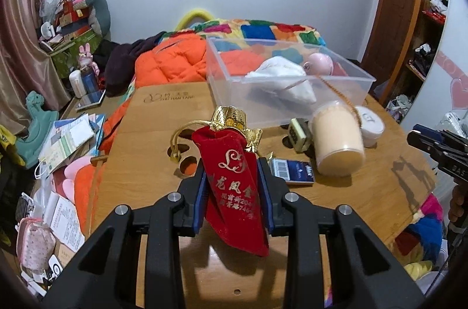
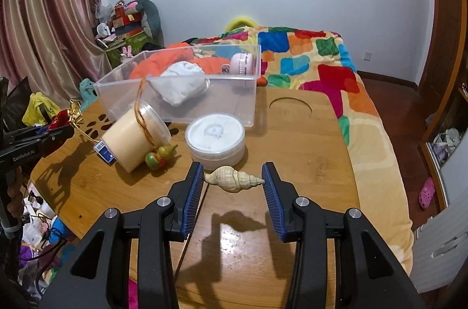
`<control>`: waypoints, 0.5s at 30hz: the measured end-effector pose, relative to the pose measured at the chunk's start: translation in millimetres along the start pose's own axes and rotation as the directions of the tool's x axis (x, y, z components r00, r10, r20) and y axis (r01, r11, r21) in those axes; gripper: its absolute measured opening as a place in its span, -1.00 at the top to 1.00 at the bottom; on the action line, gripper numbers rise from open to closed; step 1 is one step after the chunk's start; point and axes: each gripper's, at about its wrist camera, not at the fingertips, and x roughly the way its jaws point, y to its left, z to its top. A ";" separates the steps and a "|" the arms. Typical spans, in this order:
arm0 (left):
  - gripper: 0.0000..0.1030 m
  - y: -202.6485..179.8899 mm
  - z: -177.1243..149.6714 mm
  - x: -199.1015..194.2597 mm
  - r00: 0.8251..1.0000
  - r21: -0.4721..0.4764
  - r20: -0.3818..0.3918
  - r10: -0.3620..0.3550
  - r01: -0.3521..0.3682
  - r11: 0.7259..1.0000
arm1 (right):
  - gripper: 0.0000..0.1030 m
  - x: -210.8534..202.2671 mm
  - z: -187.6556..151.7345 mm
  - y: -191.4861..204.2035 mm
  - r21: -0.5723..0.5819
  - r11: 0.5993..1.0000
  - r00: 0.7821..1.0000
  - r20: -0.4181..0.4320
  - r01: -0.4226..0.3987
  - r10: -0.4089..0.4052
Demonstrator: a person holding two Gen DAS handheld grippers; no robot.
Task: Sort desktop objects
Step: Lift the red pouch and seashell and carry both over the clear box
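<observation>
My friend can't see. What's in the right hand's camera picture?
The right hand-held gripper holds a beige spiral seashell by its ends above the wooden table. Behind it sit a round white lidded tub and a clear plastic bin.

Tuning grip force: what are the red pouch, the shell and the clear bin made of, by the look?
Red pouch: soft velvet-like fabric, matte nap, creased, gold foil print. Shell: apparently natural seashell, hard, ribbed spiral, dull cream. Clear bin: likely rigid plastic, see-through walls, slightly frosted.
</observation>
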 end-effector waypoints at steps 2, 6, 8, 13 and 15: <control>0.40 -2.8 2.0 -5.3 1.000 0.010 0.014 0.000 0.000 1.000 | 0.26 -2.7 1.4 1.8 -0.007 1.000 1.000 0.007 -0.003 0.003; 0.40 -6.4 8.6 -12.3 0.999 0.019 0.033 -0.016 0.015 1.000 | 0.26 -8.3 3.2 5.7 -0.013 1.000 1.000 0.026 -0.012 0.012; 0.40 -8.3 11.3 -15.8 0.999 0.023 0.044 -0.028 0.027 0.999 | 0.26 -9.4 3.3 6.8 -0.013 1.000 0.999 0.029 -0.018 0.018; 0.40 -15.6 19.8 -24.5 0.996 0.029 0.071 -0.055 0.053 0.998 | 0.26 -11.7 8.4 10.1 -0.025 0.999 0.999 0.040 -0.020 0.021; 0.40 -17.1 22.7 -26.3 0.995 0.031 0.078 -0.067 0.065 0.997 | 0.26 -11.8 11.4 11.0 -0.031 0.999 0.999 0.044 -0.020 0.021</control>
